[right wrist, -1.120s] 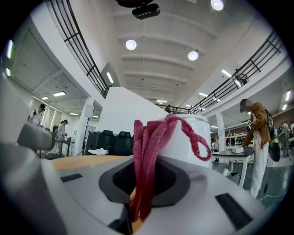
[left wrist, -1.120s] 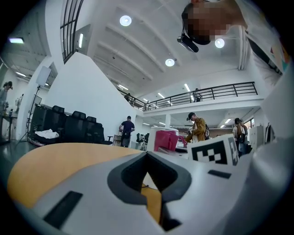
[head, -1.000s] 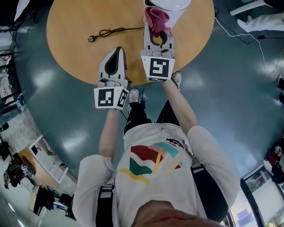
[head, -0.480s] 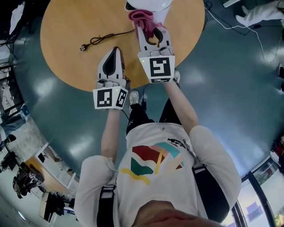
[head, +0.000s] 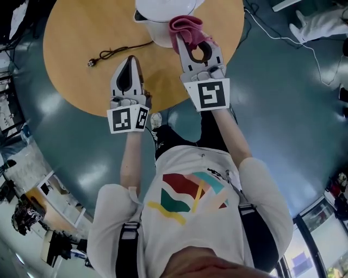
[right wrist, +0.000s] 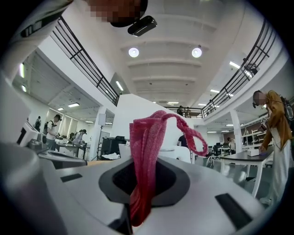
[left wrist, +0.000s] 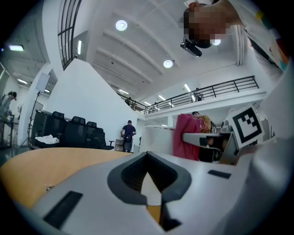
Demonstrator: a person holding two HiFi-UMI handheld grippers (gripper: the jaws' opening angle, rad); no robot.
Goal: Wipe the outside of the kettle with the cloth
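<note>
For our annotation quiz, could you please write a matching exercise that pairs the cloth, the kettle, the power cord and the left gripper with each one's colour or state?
Things:
1. cloth
2. kettle
3. power cord
4. left gripper

States:
A. white, standing on the round table
B. shut, nothing between its jaws
C. pink, clamped in the right gripper
D. black, lying on that table

Pairs: 1-C; 2-A; 3-D; 4-B
</note>
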